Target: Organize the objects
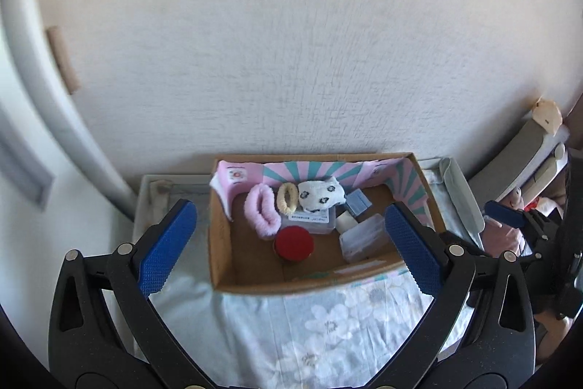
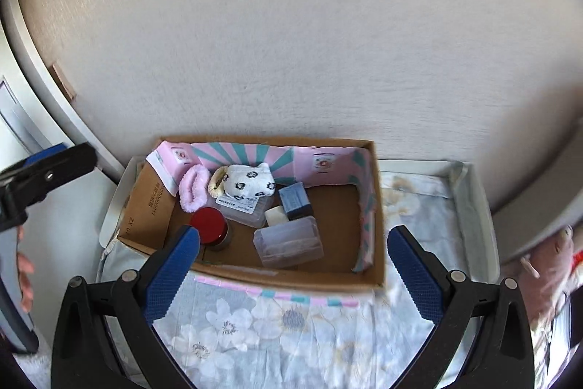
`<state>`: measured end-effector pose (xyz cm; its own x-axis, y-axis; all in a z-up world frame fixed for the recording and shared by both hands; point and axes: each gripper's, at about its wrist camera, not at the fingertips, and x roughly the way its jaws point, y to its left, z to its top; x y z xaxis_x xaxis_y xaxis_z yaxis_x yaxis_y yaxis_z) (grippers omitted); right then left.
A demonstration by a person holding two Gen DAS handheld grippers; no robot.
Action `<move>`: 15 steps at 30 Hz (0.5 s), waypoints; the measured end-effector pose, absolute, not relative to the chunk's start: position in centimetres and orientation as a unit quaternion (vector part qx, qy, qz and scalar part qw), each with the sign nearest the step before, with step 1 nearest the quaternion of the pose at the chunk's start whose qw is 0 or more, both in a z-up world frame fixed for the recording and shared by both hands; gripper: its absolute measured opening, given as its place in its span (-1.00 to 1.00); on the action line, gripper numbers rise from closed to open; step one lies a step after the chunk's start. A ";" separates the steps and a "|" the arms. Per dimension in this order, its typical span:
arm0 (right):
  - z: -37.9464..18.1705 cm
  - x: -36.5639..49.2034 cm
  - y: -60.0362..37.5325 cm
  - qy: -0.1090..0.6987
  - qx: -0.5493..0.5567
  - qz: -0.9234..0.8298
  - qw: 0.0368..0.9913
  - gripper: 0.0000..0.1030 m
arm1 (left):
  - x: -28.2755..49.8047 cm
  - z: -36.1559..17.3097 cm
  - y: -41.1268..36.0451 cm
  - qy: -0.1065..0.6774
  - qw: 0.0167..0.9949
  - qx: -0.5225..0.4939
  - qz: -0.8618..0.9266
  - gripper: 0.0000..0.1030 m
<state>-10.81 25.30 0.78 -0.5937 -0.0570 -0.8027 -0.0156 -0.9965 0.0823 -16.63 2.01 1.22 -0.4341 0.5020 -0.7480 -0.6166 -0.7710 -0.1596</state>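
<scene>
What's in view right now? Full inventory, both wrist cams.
Open brown cardboard box: 1, pink and teal striped lining, on the floral cloth against the wall.
Fluffy pink scrunchie: 1, back left in the box.
Cream scrunchie: 1, right of the pink one.
White fabric pouch with black flowers: 1, back centre, on a flat clear case.
Red-lidded round jar: 1, front left.
Flat clear plastic case with label: 1, centre.
Clear plastic lidded box: 1, front right.
Grey-blue small block: 1, behind it.
Small white block: 1, centre.
Pale blue floral cloth: 1, under the box.
Left gripper: open, empty.
Right gripper: open, empty.
</scene>
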 end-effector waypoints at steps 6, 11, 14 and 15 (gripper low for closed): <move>1.7 -7.8 24.9 -0.040 0.426 -0.904 -0.025 1.00 | -13.4 1.8 -0.9 0.055 0.324 -0.409 0.851 1.00; 1.4 -5.8 24.8 -0.037 0.423 -0.905 -0.032 1.00 | -10.7 1.1 -2.4 0.059 0.315 -0.397 0.860 1.00; 1.1 -5.0 24.9 -0.036 0.423 -0.905 -0.034 0.99 | -9.4 0.4 -2.9 0.061 0.310 -0.398 0.861 1.00; 1.1 -4.8 25.0 -0.037 0.424 -0.904 -0.035 1.00 | -9.2 0.3 -3.0 0.060 0.308 -0.398 0.862 1.00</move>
